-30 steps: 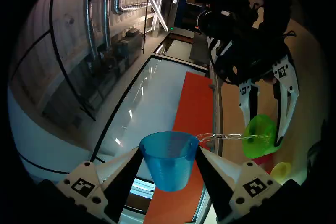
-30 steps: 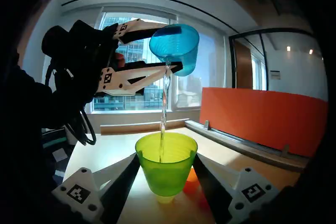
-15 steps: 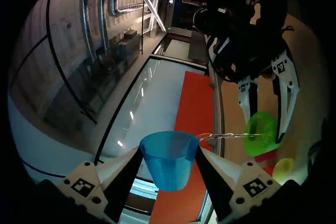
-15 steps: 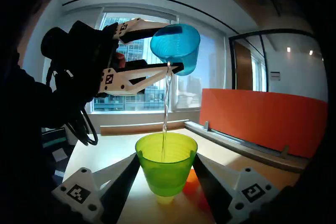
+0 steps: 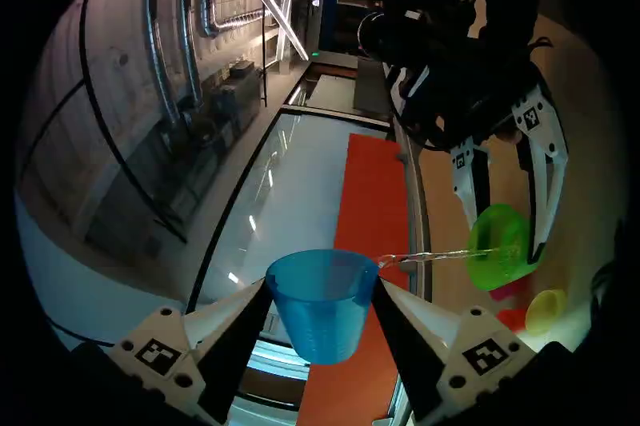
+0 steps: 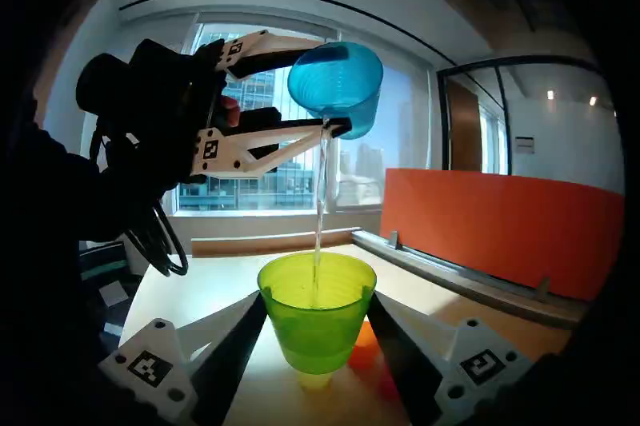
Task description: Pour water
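My left gripper [image 5: 320,310] is shut on a translucent blue cup [image 5: 322,304], tipped on its side. A thin stream of water [image 5: 424,256] runs from its rim into a green cup [image 5: 498,246] held farther off by my right gripper [image 5: 506,210]. In the right gripper view, the green cup [image 6: 317,312] stands upright between the right gripper's fingers [image 6: 317,322], which are shut on it. The blue cup [image 6: 336,88] hangs tilted above it in my left gripper [image 6: 320,89], and the water [image 6: 318,210] falls into the green cup.
A light wooden table [image 6: 200,282] lies below, with an orange partition [image 6: 512,226] along its right side. A yellow cup [image 5: 546,310] and a red or orange cup [image 6: 364,344] sit on the table under the green cup. Windows [image 6: 240,178] stand behind. A person's dark sleeve [image 6: 48,210] holds the left gripper.
The blue cup has tipped a little further and risen slightly. The stream keeps running into the green cup, which stays put.
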Action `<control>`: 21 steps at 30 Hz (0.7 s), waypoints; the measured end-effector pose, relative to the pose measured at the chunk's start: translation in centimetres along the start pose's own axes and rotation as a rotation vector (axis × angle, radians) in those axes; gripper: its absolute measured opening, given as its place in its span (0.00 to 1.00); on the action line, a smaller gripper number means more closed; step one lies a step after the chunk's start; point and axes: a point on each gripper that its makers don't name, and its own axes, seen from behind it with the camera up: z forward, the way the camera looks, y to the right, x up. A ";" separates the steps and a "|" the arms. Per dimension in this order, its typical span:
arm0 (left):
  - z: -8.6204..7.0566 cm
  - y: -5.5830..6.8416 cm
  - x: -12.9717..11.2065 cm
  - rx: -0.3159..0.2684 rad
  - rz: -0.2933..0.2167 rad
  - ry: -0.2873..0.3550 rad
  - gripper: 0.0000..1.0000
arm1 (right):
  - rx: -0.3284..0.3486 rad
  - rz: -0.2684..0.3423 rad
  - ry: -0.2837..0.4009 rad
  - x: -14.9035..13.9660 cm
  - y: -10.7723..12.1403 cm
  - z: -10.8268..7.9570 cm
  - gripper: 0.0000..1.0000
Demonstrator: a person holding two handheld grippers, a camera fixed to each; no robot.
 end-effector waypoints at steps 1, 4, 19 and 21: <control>0.0 0.0 0.0 0.000 0.005 0.001 0.86 | 0.000 -0.001 0.000 0.0 0.0 0.0 0.88; -0.1 -0.2 0.1 0.000 0.020 0.000 0.86 | 0.000 -0.001 0.000 0.0 0.0 0.0 0.88; 0.0 -0.8 0.5 0.004 0.081 0.003 0.86 | -0.004 -0.002 0.003 0.1 0.2 -0.2 0.88; 0.1 -1.0 0.6 0.006 0.091 0.004 0.86 | -0.004 -0.002 0.004 0.1 0.2 -0.3 0.88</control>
